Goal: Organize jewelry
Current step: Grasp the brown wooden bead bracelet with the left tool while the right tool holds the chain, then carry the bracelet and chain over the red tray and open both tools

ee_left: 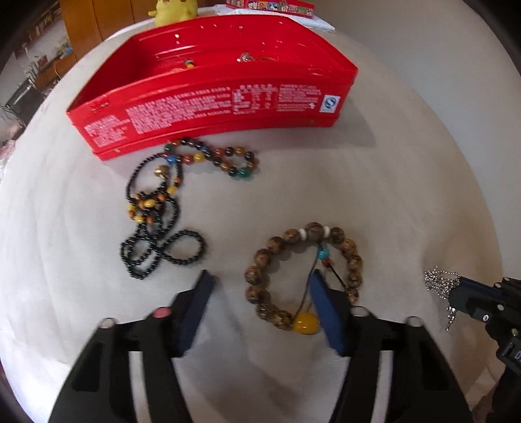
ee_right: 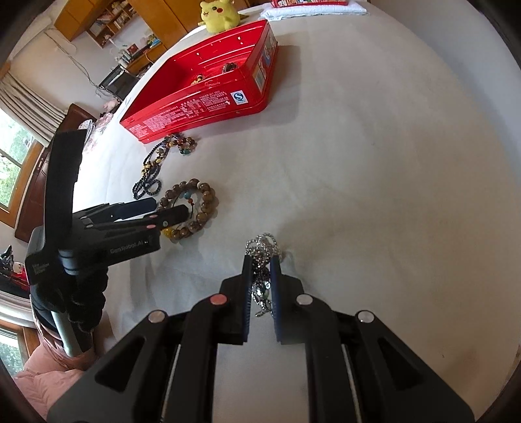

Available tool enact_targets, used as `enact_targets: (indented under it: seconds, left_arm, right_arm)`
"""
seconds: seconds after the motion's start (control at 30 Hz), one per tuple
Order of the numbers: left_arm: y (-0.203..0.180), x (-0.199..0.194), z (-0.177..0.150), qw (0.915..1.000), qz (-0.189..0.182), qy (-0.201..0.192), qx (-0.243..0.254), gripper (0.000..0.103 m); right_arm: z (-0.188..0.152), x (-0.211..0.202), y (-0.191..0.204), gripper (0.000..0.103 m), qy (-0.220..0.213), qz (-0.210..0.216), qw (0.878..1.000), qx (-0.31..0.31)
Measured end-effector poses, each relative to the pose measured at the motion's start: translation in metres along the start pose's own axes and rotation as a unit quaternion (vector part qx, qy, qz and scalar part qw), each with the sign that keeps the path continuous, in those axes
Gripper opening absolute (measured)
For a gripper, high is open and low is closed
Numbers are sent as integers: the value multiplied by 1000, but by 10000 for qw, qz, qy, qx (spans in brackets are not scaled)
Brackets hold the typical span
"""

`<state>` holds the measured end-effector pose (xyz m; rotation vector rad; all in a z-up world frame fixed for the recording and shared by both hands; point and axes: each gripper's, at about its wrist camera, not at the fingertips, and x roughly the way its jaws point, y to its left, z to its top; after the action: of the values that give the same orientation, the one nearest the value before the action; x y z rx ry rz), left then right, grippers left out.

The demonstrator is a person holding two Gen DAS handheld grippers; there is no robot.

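Observation:
A brown wooden-bead bracelet [ee_left: 304, 276] with a yellow bead [ee_left: 304, 322] and a turquoise bead lies flat on the white cloth. My left gripper [ee_left: 260, 283] stands over it with its jaws apart. One blue pad is inside the ring and the other is outside its left edge, and neither presses the beads. From the right wrist view I see this gripper [ee_right: 169, 206] at the bracelet [ee_right: 195, 205]. My right gripper [ee_right: 261, 260] is shut on a silver chain [ee_right: 262, 244], which bunches at the tips and hangs between the fingers. The open red tin [ee_left: 211, 107] lies farther back.
A multicoloured bead bracelet [ee_left: 215, 156] and a black bead necklace [ee_left: 156, 227] lie just in front of the tin. Small jewelry pieces [ee_left: 247, 58] rest inside it. A yellow plush toy [ee_right: 219, 14] sits behind the tin. A gloved hand [ee_right: 75, 293] holds the left gripper.

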<state>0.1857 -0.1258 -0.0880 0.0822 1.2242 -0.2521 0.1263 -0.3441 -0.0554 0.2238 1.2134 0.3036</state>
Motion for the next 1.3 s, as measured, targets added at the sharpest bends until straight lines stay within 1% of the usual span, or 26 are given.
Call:
enact_targets:
  seconds: [0.03, 0.1, 0.27, 0.37, 0.5, 0.67, 0.8, 0.87, 1.0, 1.1, 1.3]
  left_arm:
    - [2, -1, 0, 10000, 13, -31, -23, 37]
    - [5, -2, -2, 10000, -15, -58, -28, 11]
    - [8, -5, -9, 9998, -38, -154, 84, 11]
    - [10, -10, -10, 9997, -205, -139, 66, 11]
    - [14, -23, -20, 9989, -396, -241, 70, 11]
    - [22, -44, -24, 9973, -568, -464, 22, 11]
    - [30, -67, -27, 9949, -687, -740, -28, 11]
    - [28, -80, -31, 9938, -712, -851, -44, 11]
    - [37, -98, -30, 9917, -752, -1036, -108, 10]
    - [44, -104, -26, 9908, -710, -1136, -164, 10]
    - [55, -105, -18, 9906, -675, -1163, -249, 11]
  right_arm:
    - [1, 1, 0, 9, 10, 3, 10000, 8]
    - [2, 3, 0, 9, 37, 4, 10000, 14]
    - [4, 5, 4, 9, 72, -6, 10000, 16]
    - [5, 2, 6, 9, 45, -24, 10000, 9]
    - [8, -1, 8, 9, -4, -30, 10000, 11]
    - [13, -8, 12, 9, -90, 34, 10000, -5]
    - [18, -12, 18, 9, -146, 89, 9998, -35]
    - [22, -13, 21, 9, -168, 120, 9998, -49]
    - [30, -16, 28, 9, -232, 148, 9996, -80]
    - [37, -15, 35, 9, -225, 143, 9996, -116]
    - [47, -7, 51, 9, -129, 116, 9995, -248]
